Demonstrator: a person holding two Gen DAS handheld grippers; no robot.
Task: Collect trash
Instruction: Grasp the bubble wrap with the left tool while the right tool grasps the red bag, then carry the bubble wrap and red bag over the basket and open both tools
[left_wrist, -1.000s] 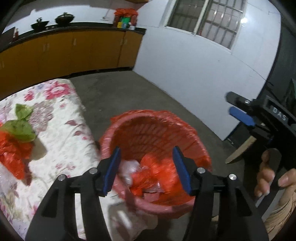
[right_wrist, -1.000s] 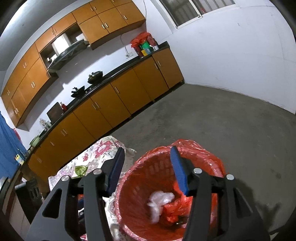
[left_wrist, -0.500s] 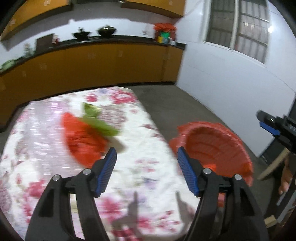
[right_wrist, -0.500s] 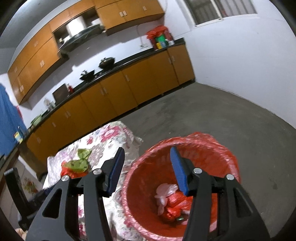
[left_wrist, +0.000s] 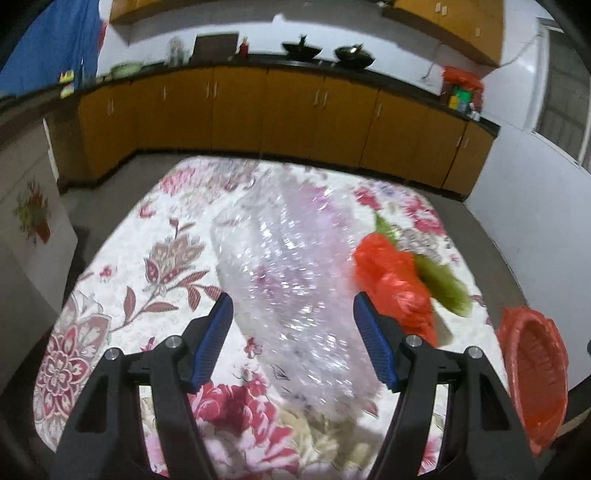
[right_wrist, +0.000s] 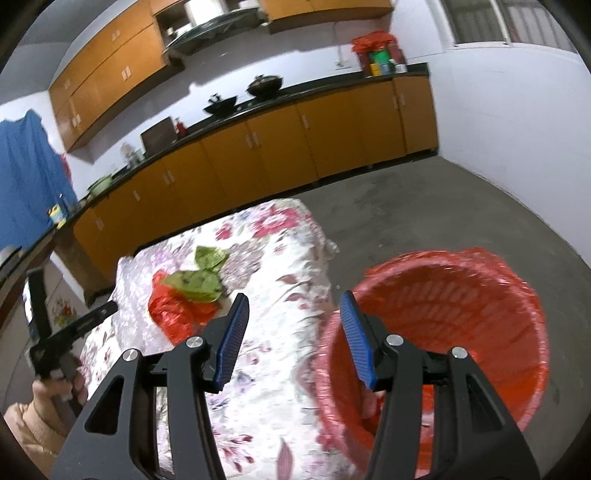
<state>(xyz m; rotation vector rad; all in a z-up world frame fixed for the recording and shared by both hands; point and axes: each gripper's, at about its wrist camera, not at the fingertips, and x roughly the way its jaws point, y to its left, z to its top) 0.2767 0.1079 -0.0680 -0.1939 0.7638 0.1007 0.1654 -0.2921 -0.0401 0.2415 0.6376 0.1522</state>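
- Swung since a second ago, left gripper (left_wrist: 292, 341), from above the red basket (left_wrist: 535, 376) to over the flowered table (left_wrist: 122, 280); jaws have just been opening, now standing apart.
- Lying between those blue pads without touching them, seemingly on the cloth beyond: a clear crinkled plastic bag (left_wrist: 291, 280), blurred.
- Just right of the clear bag: a red plastic bag (left_wrist: 391, 280) with a green plastic bag (left_wrist: 443, 280) against its far side, both resting on the table.
- Off the table's right edge, on the floor: the red basket, lined with red plastic.
- Shifted too, right gripper (right_wrist: 293, 341), now straddling the table edge and the basket rim (right_wrist: 480, 291) rather than sitting over the basket; jaws parted, holding nothing.
- Beyond its left pad: the same red bag (right_wrist: 177, 314) and green bag (right_wrist: 195, 282).
- Far left in the right wrist view: a hand (right_wrist: 55, 387) gripping the other tool's handle.
- Behind everything: orange cabinets (left_wrist: 288, 110) under a dark counter.
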